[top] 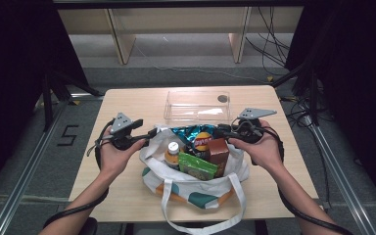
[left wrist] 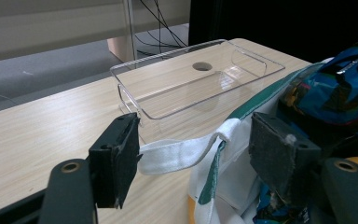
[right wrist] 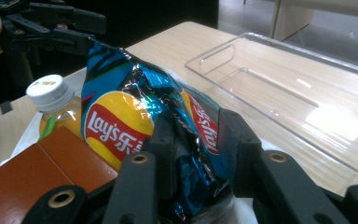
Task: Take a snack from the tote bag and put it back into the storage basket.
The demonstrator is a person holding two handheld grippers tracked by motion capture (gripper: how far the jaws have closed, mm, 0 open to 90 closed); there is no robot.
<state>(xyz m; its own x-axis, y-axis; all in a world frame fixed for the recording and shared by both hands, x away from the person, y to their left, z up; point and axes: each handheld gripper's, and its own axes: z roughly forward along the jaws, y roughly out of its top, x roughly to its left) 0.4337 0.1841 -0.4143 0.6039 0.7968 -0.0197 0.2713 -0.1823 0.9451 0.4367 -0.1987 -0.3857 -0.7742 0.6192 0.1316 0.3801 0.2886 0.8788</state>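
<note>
Chip bag: blue foil, yellow disc with a red banner reading "Lay's" followed by Chinese characters; the same logo is seen a second time on a crumpled fold nearer the right gripper's jaws. The bag is seen standing in the back of the tote bag, its long axis roughly upright, the top edge tilted toward the clear tray.

Right gripper: the jaws are seen on either side of the bag's crumpled foil, and the foil is pinched between the pads, so the chip bag is taken as gripped.

Left gripper: jaws spread wide. The tote's white strap is seen running between the pads, its end meeting the left pad; the right pad is seen resting against the tote's rim. No clamp on the strap is seen.

Other contents noted in the tote: a bottle with a white cap, its label too small to read; a reddish-brown box, no writing made out; a green packet, print unreadable.

The tote, white with teal and orange patches, is seen on the wooden table, just in front of the tray. A dark "5" is marked on the floor left of the table.
</note>
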